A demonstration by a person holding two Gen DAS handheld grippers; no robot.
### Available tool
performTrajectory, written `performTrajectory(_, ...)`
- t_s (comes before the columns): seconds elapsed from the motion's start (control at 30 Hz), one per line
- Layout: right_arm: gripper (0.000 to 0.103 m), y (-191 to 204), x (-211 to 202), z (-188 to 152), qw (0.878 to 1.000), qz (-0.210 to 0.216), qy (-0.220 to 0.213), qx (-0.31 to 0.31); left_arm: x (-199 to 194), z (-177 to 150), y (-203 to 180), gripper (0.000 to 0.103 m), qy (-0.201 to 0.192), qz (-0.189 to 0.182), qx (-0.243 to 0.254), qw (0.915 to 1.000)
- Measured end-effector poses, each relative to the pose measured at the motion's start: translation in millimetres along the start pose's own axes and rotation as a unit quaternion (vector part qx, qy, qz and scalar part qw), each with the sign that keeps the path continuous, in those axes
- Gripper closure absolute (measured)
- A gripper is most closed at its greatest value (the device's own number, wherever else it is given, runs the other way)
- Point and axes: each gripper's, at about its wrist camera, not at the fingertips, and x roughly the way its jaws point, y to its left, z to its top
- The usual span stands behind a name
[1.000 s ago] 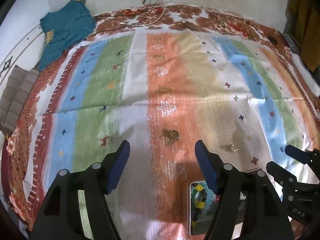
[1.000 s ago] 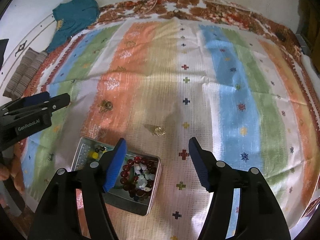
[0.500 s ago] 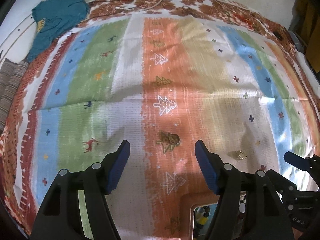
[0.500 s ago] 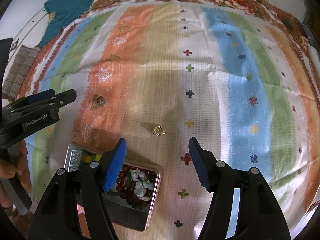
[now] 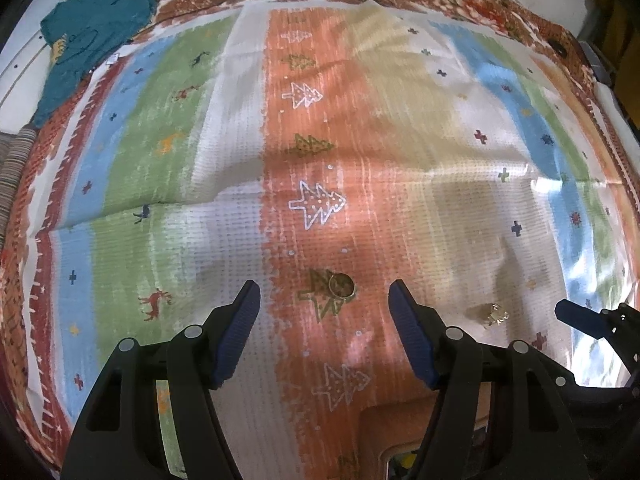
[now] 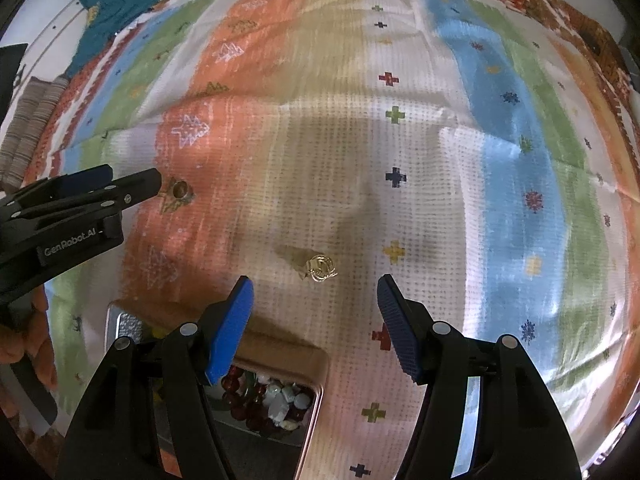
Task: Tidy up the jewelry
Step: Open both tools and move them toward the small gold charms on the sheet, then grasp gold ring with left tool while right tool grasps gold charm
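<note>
A gold ring (image 5: pixel 341 285) lies on the orange stripe of the cloth, just ahead of my open, empty left gripper (image 5: pixel 324 300), between its fingertips. The ring also shows in the right wrist view (image 6: pixel 179 190). A gold twisted-wire piece (image 6: pixel 321 269) lies on the pale stripe just ahead of my open, empty right gripper (image 6: pixel 316 294); it also shows in the left wrist view (image 5: pixel 496 314). A metal tin (image 6: pixel 312 408) with red and white beads sits under the right gripper's left finger.
A striped cloth (image 5: pixel 160 160) with tree and cross prints covers the surface. A teal garment (image 5: pixel 92 36) lies at the far left corner. A striped folded fabric (image 6: pixel 32 120) lies beyond the cloth's left edge.
Both grippers have moved forward and down toward the cloth. The ring now sits between the left fingertips and the wire piece close ahead of the right gripper. The tin has slid toward the bottom of both views.
</note>
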Motion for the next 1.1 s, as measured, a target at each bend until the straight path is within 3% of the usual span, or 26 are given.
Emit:
performTrajectory(0.27, 0.039, -2.8, 15.8, 7.3, 1.0, -0.005, 0.015, -0.002, 14.5, 4.7, 3.2, 0.039, 0.017, 0.005, 0.003, 0.9998)
performTrajectory(0.57, 0.039, -2.5, 29.2, 12.5, 0.999, -0.014, 0.029, -0.007, 30.1, 5.8, -3.4, 0.046, 0.04, 0.002, 0.016, 0.9991)
performTrajectory(0.63, 0.04, -0.9, 33.3, 13.8, 0.999, -0.017, 0.032, -0.01, 32.4, 7.3, -4.3, 0.052, 0.043, 0.002, 0.016, 0.9989)
performTrajectory(0.9, 0.045, -0.6, 48.8, 16.9, 0.998, -0.027, 0.048, -0.012, 46.6, 9.9, -6.0, 0.063, 0.063, 0.011, 0.022, 0.9977)
performTrajectory(1.1, 0.054, 5.7, 57.7, 18.0, 0.998, -0.039, 0.055, -0.018, 53.6, 10.2, -14.4, 0.065, 0.069, 0.026, 0.04, 0.9965)
